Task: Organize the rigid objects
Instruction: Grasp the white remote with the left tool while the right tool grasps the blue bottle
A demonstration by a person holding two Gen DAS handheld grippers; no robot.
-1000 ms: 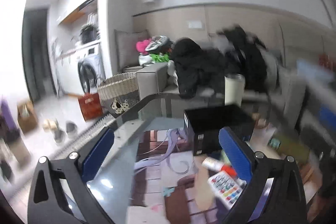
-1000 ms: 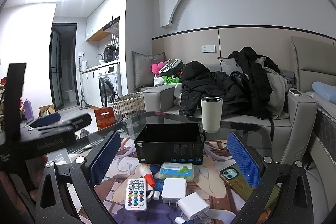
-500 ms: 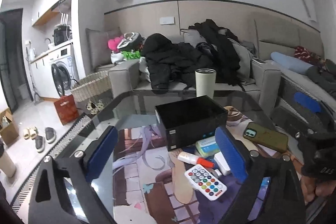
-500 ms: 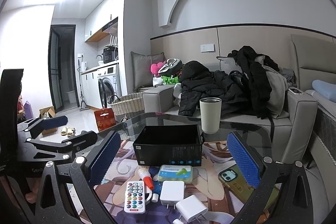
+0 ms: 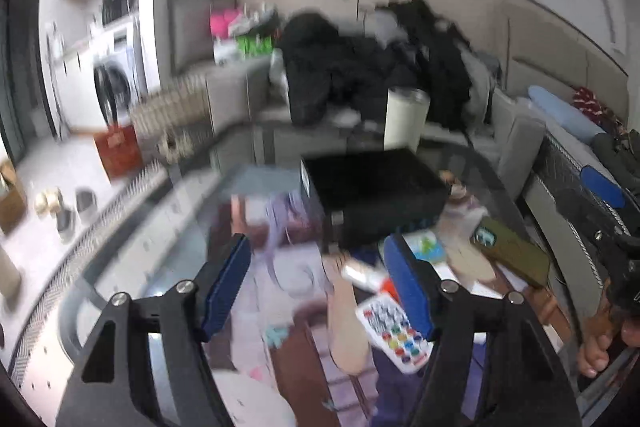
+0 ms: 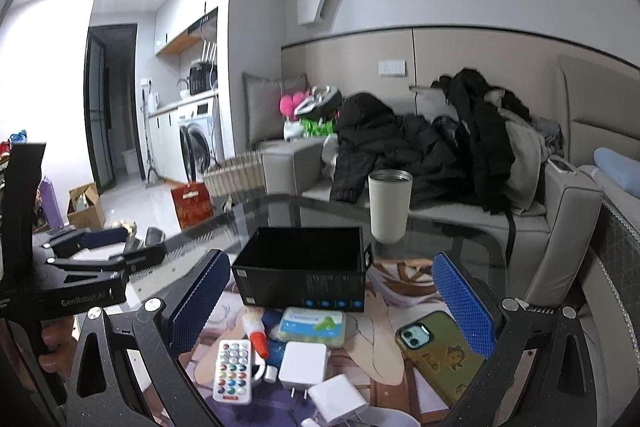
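Motion blur smears the left wrist view, where the remote control (image 5: 394,333) is half hidden behind a finger of the left gripper (image 5: 318,285), whose empty jaws are closing. The black box (image 6: 300,269) on the glass table (image 6: 448,239) appears empty. The right gripper (image 6: 328,301) is spread wide, grasping nothing.

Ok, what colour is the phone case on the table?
Olive green phone case with a small cartoon figure; right wrist view shows it best.

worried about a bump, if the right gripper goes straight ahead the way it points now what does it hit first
Likely the open black box: it sits dead ahead between the fingers of the right gripper, whose jaws are open and empty. Depth is hard to judge; the small items below look under that line.
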